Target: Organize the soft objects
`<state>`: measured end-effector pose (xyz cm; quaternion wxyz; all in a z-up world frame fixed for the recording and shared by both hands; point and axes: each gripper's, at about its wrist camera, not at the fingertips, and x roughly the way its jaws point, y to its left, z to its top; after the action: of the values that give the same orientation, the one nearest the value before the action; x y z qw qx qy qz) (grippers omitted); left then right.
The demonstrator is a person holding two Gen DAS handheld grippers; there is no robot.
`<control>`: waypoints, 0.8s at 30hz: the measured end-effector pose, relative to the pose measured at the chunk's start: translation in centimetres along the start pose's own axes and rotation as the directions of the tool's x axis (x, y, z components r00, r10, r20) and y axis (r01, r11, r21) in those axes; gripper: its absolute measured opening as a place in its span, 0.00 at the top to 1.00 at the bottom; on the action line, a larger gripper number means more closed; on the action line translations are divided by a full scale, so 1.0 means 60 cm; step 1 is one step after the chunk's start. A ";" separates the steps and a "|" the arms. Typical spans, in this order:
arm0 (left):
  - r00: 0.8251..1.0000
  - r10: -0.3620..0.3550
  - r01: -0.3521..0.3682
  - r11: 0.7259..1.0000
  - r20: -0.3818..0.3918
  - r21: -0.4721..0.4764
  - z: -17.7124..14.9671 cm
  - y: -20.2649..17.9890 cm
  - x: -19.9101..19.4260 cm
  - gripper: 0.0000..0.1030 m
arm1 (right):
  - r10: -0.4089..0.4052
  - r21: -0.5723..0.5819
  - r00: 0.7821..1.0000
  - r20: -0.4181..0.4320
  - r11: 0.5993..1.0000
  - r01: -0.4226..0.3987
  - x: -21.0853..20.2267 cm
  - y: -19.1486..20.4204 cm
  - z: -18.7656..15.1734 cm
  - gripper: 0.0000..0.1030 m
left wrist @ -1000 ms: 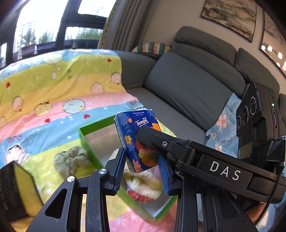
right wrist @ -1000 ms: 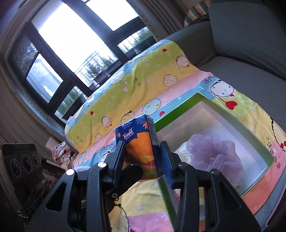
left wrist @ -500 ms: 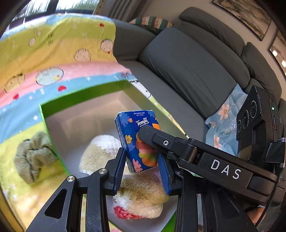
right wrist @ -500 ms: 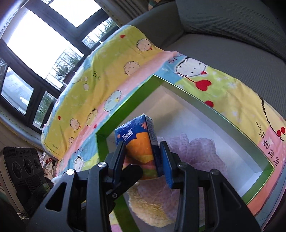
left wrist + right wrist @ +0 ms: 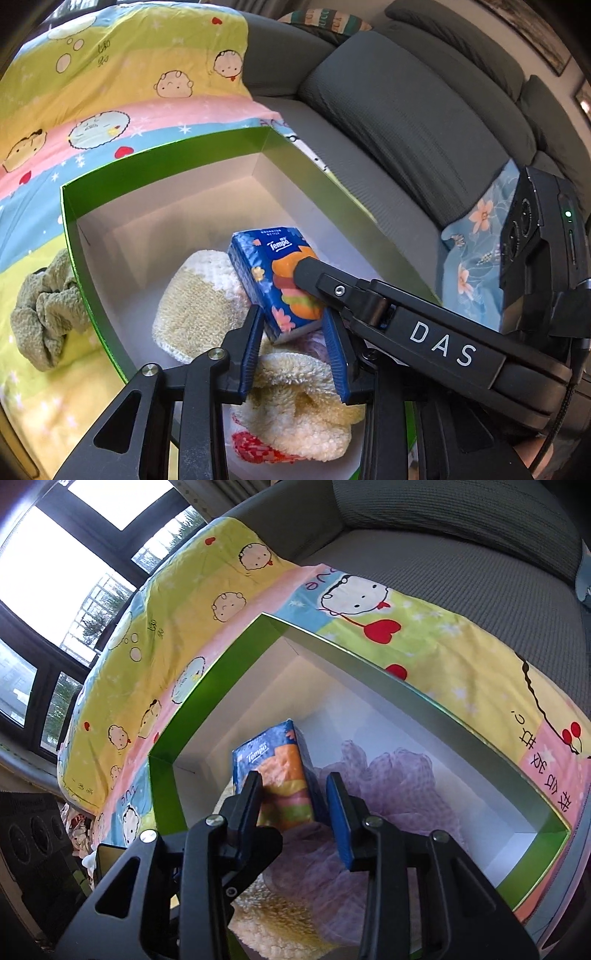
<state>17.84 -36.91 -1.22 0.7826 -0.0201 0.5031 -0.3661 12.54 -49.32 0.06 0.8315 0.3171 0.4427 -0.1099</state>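
Note:
A blue Tempo tissue pack (image 5: 284, 280) stands between both pairs of fingers inside the green box (image 5: 177, 158). It also shows in the right wrist view (image 5: 275, 775). My left gripper (image 5: 293, 349) has opened and the pack sits loose between its pads. My right gripper (image 5: 295, 808) has opened too, with a gap beside the pack. In the box lie a cream knitted piece (image 5: 195, 302), a fluffy cream toy (image 5: 295, 410) and a purple mesh puff (image 5: 391, 786).
The box (image 5: 424, 694) rests on a cartoon-print blanket (image 5: 110, 92) spread over a grey sofa (image 5: 406, 110). A green crumpled cloth (image 5: 44, 317) lies on the blanket left of the box. A floral cushion (image 5: 476, 251) is at the right.
Both grippers lowered the tissue pack into the box, then their fingers spread apart and released it.

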 end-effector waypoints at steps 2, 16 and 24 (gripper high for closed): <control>1.000 0.013 -0.013 1.000 0.001 0.005 -0.001 -0.004 0.001 0.66 | -0.016 0.003 1.000 0.002 1.000 0.016 0.000 -0.003 0.000 0.66; 0.993 0.054 -0.059 0.997 0.104 0.051 -0.008 -0.022 -0.091 0.43 | 0.036 -0.074 0.988 0.149 0.997 -0.026 -0.089 0.039 -0.016 0.35; 0.974 0.116 -0.117 0.993 0.195 -0.006 -0.041 0.011 -0.188 0.25 | 0.088 -0.145 0.972 0.219 0.988 -0.057 -0.144 0.072 -0.041 0.19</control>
<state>13.69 -28.90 6.04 0.8485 -0.0242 0.4231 -0.3170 7.87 -45.27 7.90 0.8996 0.2606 0.3404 -0.0838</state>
